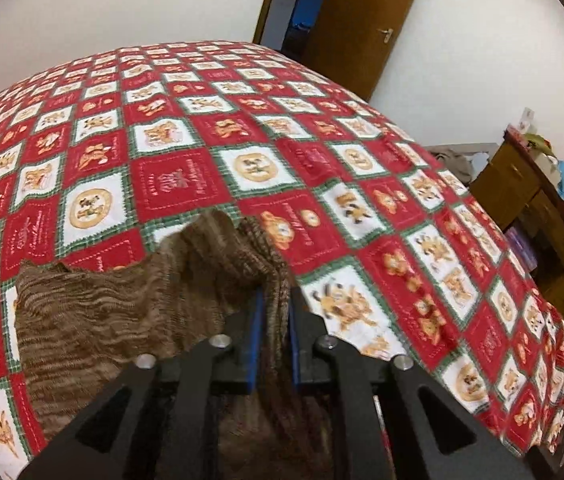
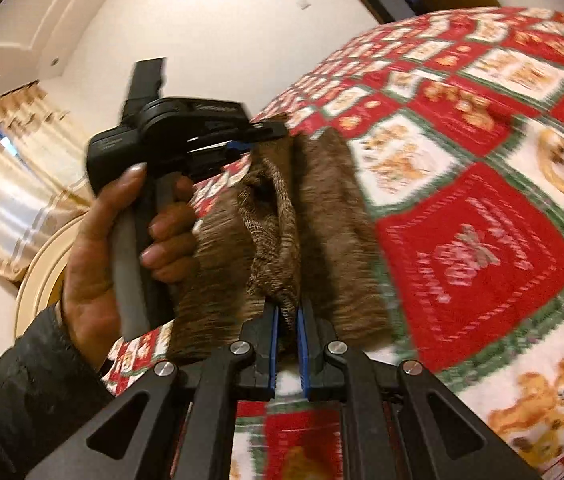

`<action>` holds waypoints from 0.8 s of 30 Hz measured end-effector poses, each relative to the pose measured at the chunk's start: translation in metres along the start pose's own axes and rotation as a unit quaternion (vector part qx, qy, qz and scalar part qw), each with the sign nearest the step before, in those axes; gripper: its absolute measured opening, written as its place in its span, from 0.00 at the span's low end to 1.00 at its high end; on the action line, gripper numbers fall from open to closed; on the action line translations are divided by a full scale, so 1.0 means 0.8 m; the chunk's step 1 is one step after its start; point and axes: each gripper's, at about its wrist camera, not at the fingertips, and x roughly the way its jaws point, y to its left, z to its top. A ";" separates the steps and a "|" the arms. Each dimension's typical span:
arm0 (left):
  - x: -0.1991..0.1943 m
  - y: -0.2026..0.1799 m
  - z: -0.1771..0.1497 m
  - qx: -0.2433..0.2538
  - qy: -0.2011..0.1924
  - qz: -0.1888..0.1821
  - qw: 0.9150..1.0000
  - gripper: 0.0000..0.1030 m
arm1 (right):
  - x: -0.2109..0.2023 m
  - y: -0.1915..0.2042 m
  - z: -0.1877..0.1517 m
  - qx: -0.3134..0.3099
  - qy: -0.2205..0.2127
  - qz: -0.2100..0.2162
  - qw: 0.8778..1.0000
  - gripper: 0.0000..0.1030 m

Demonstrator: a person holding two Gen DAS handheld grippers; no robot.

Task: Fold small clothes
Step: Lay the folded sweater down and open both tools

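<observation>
**Brown knit garment clamped at both ends over bed**

Left hand-held gripper (image 1: 274, 308): blue pads are seen nearly together, a fold of the brown knit garment (image 1: 130, 312) pinched between them. Right hand-held gripper (image 2: 286, 316): clamped on another bunched edge of the same knit. The garment is stretched between the two, its long axis running gripper to gripper, draped onto the red checked bedspread (image 1: 282, 128). The lower part is cut off behind the fingers; detail is lost to motion blur. The left grip is held by a hand (image 2: 122, 240).

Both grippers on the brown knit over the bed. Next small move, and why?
Probably lower both ends onto the bedspread before releasing. The left gripper and right gripper each pinch a bunched edge of the brown knit garment, which hangs creased between them, only partly lying flat.
</observation>
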 end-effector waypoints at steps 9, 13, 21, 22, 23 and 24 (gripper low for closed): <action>-0.116 0.015 -0.083 0.075 -0.105 0.092 0.987 0.78 | -0.024 -0.017 -0.004 0.007 -0.010 -0.031 0.999 0.11; -0.119 0.055 -0.125 0.067 -0.092 0.142 0.983 0.84 | -0.047 0.003 0.019 -0.019 -0.064 -0.065 0.996 0.58; -0.087 0.098 -0.167 -0.028 -0.046 0.111 0.992 0.88 | 0.062 0.058 0.103 -0.136 0.051 -0.081 0.986 0.25; -0.084 0.099 -0.172 -0.038 -0.042 0.107 0.993 0.90 | 0.076 0.053 0.106 -0.137 0.068 -0.100 0.983 0.05; -0.082 0.100 -0.177 -0.043 -0.039 0.105 0.993 0.90 | 0.084 0.048 0.107 -0.143 0.077 -0.115 0.980 0.00; -0.077 0.099 -0.181 -0.047 -0.031 0.102 0.993 0.90 | 0.086 0.042 0.106 -0.149 0.077 -0.125 0.978 0.00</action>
